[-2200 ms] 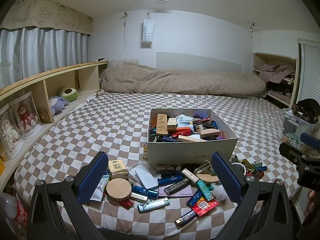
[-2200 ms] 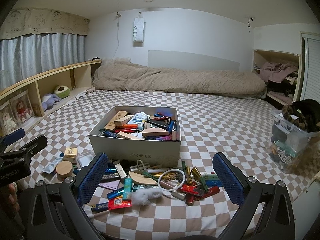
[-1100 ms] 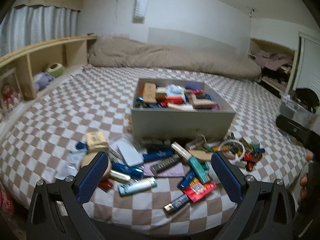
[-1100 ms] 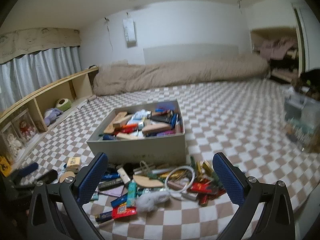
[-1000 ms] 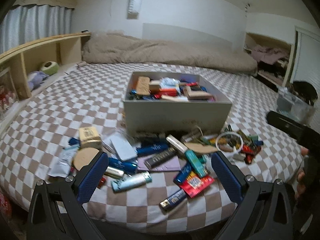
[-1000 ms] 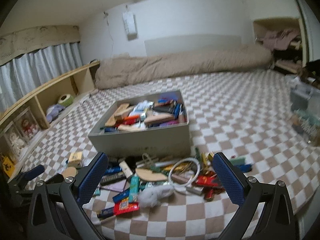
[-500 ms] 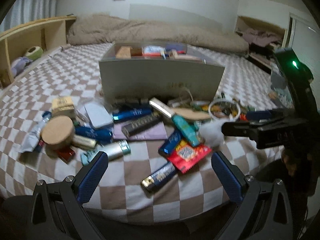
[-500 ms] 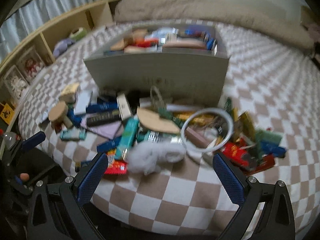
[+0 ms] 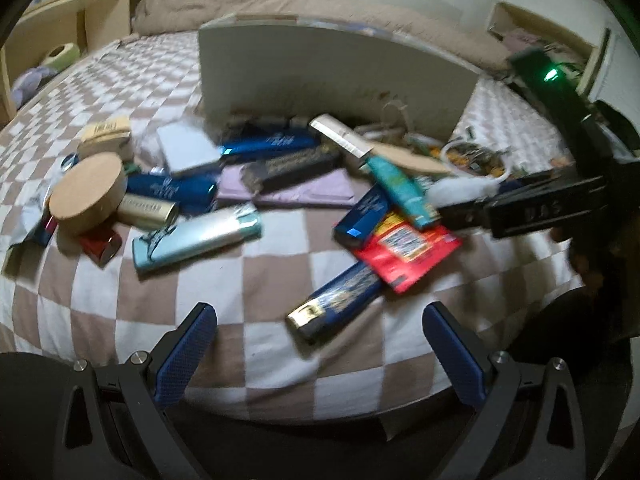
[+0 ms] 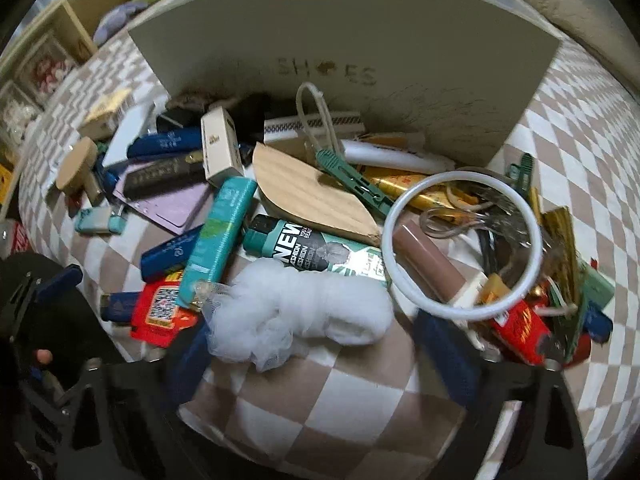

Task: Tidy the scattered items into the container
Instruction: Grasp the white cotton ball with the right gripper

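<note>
A grey shoe box (image 10: 344, 52) stands on the checkered bed, also in the left wrist view (image 9: 320, 68). Many small items lie scattered in front of it. My right gripper (image 10: 316, 344) is open, its blue fingers on either side of a white fluffy puff (image 10: 296, 308), close above the bed. A white ring (image 10: 460, 244) and a wooden leaf-shaped piece (image 10: 308, 196) lie just beyond. My left gripper (image 9: 320, 344) is open and empty, low over the bed's near edge, just short of a dark blue and gold tube (image 9: 336, 304) and a red packet (image 9: 408, 248).
A silver-teal tube (image 9: 196, 236), a round cork lid (image 9: 86, 188) and blue tubes (image 9: 172, 188) lie to the left. The right gripper's body (image 9: 552, 204) crosses the right of the left wrist view. A wooden shelf (image 9: 80, 12) runs along the left.
Both grippers have come down and forward from a high view of the room to just above the scattered items. The right gripper now straddles the white puff.
</note>
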Motion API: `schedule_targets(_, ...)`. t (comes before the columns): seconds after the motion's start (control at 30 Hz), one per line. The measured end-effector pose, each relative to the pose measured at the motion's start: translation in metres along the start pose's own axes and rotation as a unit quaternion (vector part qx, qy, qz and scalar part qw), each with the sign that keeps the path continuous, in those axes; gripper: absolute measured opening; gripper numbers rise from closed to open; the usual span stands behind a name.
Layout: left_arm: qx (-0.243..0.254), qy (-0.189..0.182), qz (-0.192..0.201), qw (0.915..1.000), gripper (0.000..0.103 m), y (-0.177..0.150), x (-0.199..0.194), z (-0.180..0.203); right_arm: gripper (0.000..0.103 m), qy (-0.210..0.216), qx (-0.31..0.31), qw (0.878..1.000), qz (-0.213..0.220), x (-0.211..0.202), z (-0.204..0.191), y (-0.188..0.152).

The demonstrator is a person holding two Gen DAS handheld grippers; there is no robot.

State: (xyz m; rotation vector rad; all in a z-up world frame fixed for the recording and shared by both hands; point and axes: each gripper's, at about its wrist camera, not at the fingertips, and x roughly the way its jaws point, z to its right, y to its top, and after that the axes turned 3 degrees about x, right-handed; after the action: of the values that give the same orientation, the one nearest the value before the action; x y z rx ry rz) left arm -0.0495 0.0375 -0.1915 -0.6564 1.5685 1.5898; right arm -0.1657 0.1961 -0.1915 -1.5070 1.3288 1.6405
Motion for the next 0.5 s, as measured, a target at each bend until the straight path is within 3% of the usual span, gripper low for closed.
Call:
schedule_targets(0.03,0.0,0.01,-0.005,0.9999,0.103,0.0,0.002,-0.001,0.077,0.001,-0.003,1.0,0.001,0.001,0.0,0.001)
schedule_targets(0.13,0.002,0.042,-0.014,0.999,0.103,-0.001,0.007,-0.003,0.072,0.0,-0.009,1.0,0.009,-0.001,-0.001,0.003)
schedule_targets(0.27,0.007,0.083,-0.021,0.9963,0.103,0.0,0.01,-0.007,0.068,0.029,0.017,0.999,0.026,-0.009,0.011,0.001)
schedule_targets(0.5,-0.049,0.168,-0.012,0.9845,0.103,0.011,0.006,-0.042,0.068,0.091,0.071,0.99,0.083,-0.035,0.029,-0.008)
